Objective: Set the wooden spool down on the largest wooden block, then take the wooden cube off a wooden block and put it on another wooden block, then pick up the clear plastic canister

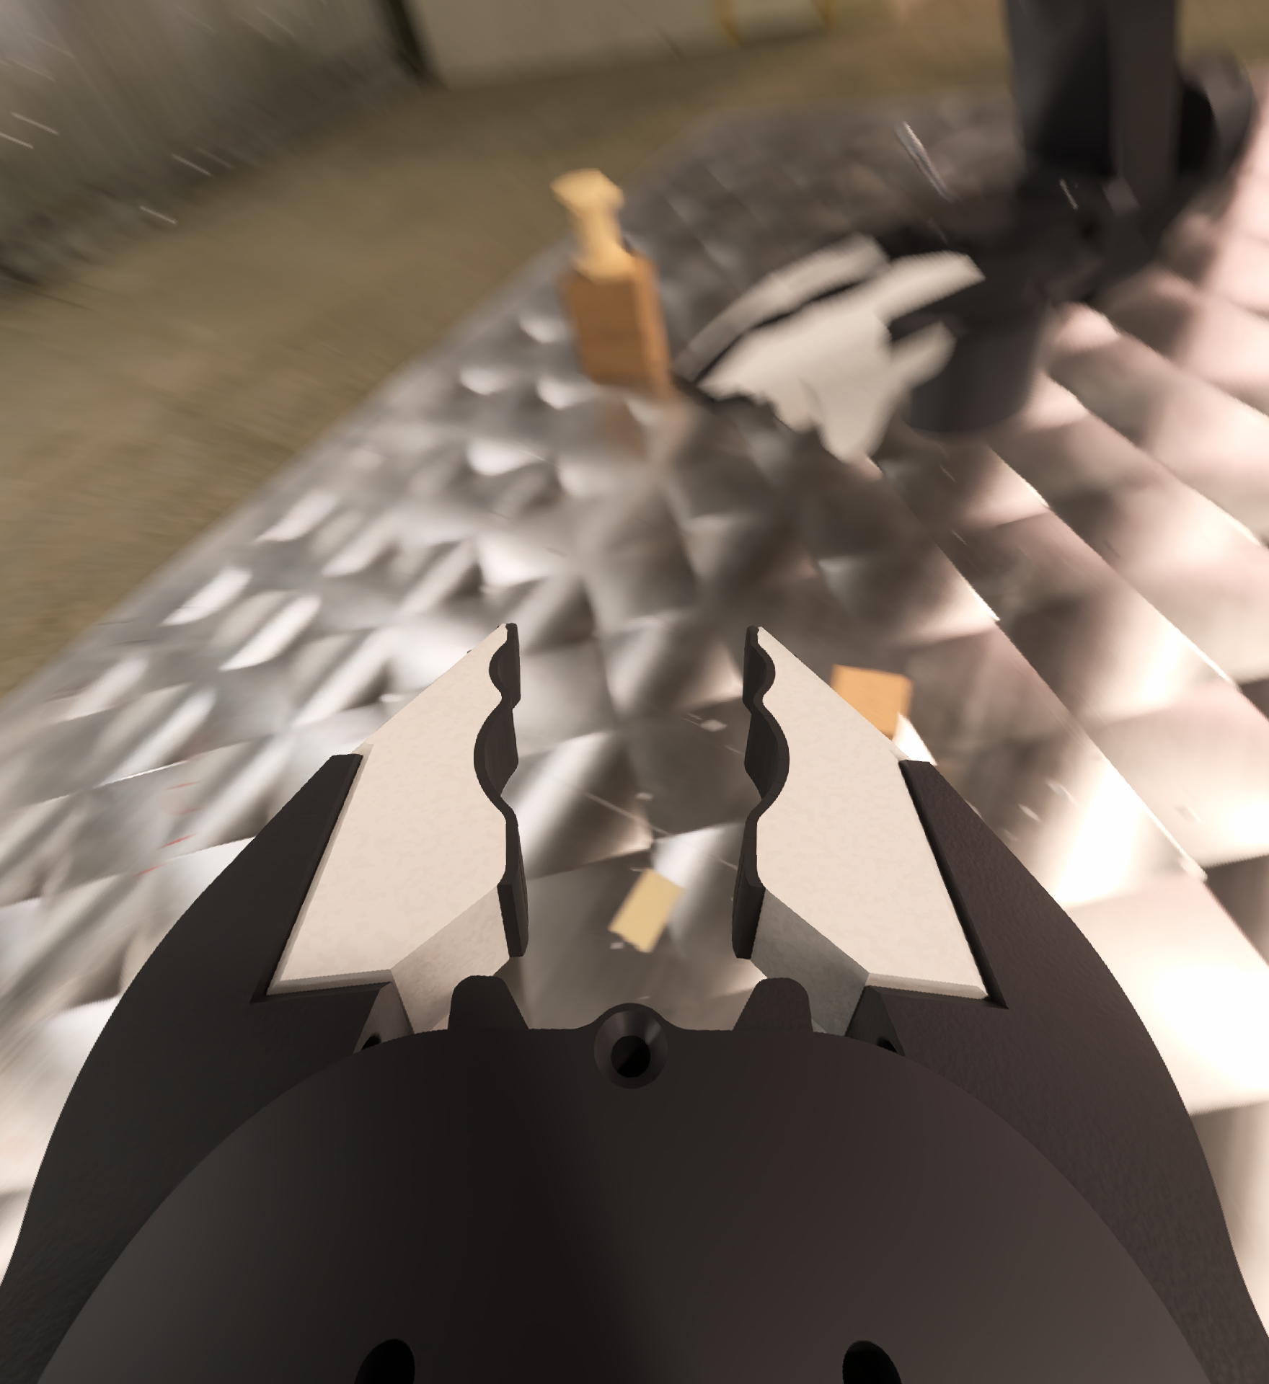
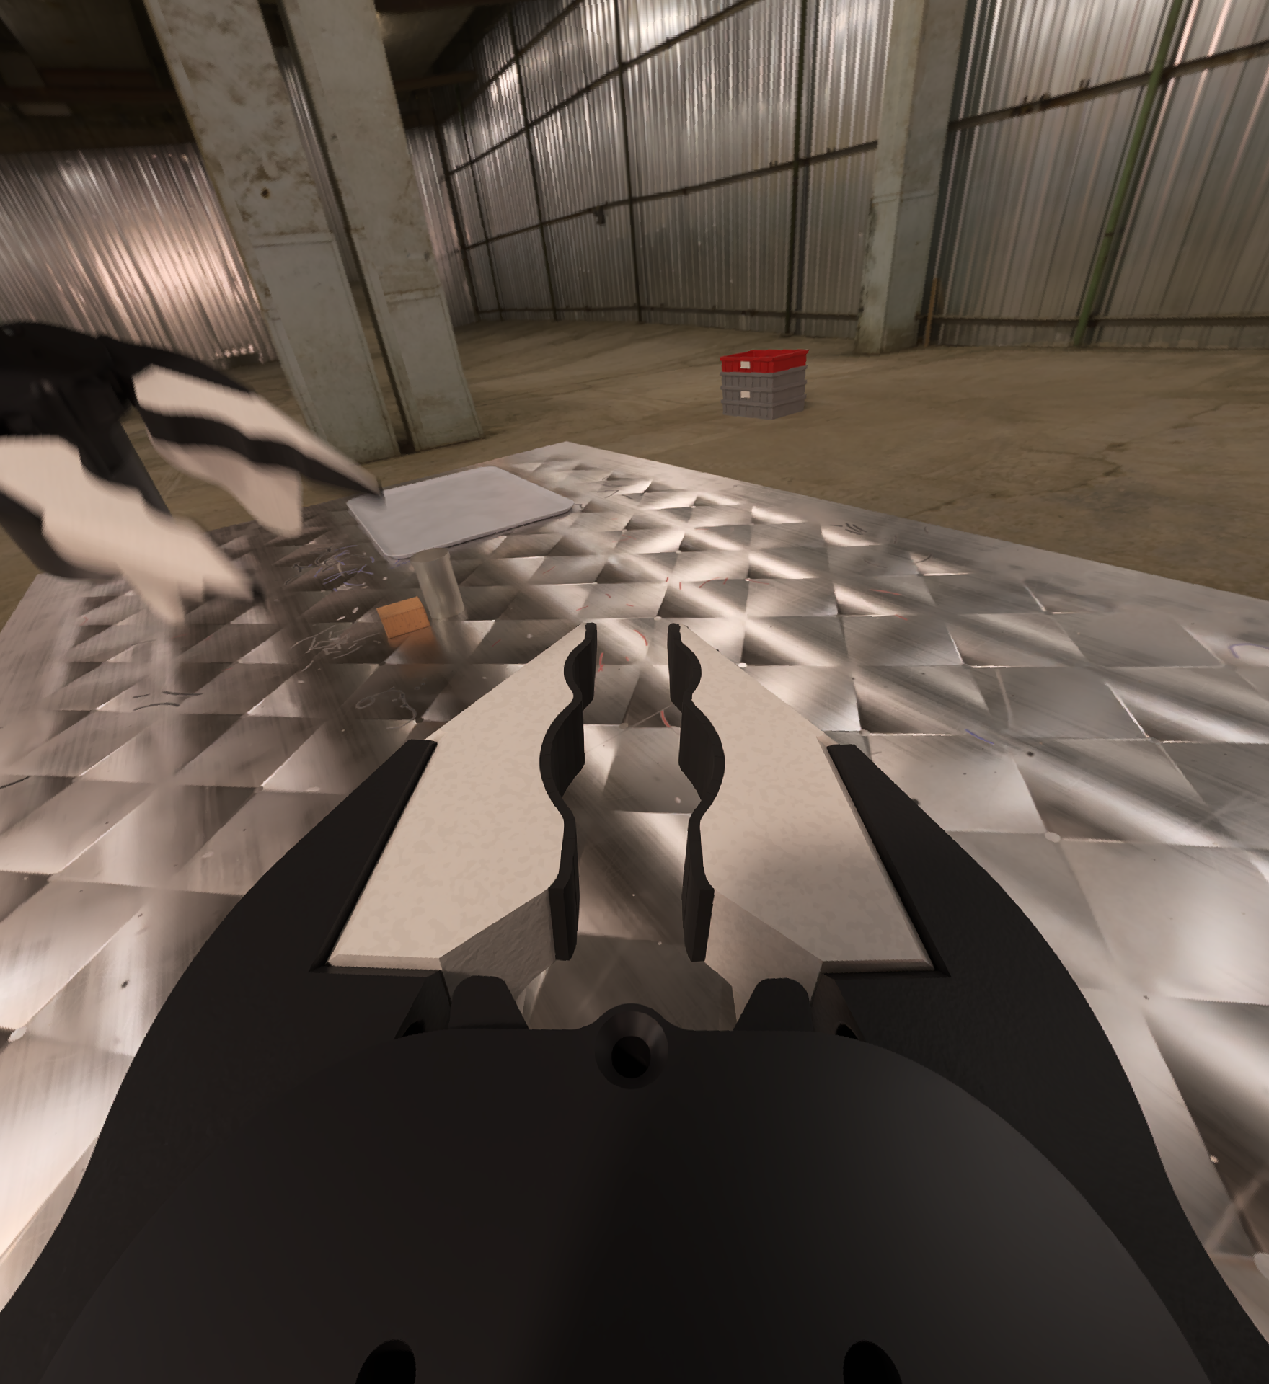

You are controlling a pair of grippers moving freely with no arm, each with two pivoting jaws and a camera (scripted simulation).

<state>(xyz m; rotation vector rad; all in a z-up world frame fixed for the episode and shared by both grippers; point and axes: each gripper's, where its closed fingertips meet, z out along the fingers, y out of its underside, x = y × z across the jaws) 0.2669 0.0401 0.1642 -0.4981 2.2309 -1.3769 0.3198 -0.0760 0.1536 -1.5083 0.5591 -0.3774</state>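
Left wrist view, read from left to right: the metal table (image 1: pixel 332 674) runs away at a slant, much of it blurred. Farther back, the wooden spool (image 1: pixel 592 217) stands upright on a tall wooden block (image 1: pixel 616 322), which I judge the first step done. My left gripper (image 1: pixel 631 644) hangs above the table with its jaws fairly wide and nothing between them; a pale wooden piece (image 1: pixel 646 917), perhaps the cube, lies on the table in the gap's line of sight. Just right of my finger, a small wooden block (image 1: pixel 871 693) lies flat. My right gripper (image 1: pixel 834 389) hovers near the tall block.

Right wrist view, likewise: my left gripper (image 2: pixel 294 539) is spread over the table's near-left part. An orange wooden block (image 2: pixel 405 620) sits beside a clear stem under a flat grey lid, probably the clear plastic canister (image 2: pixel 437 584), untouched. My right gripper (image 2: pixel 631 633) holds nothing, jaws narrowly parted. Stacked crates (image 2: pixel 763 386) rest on the floor.
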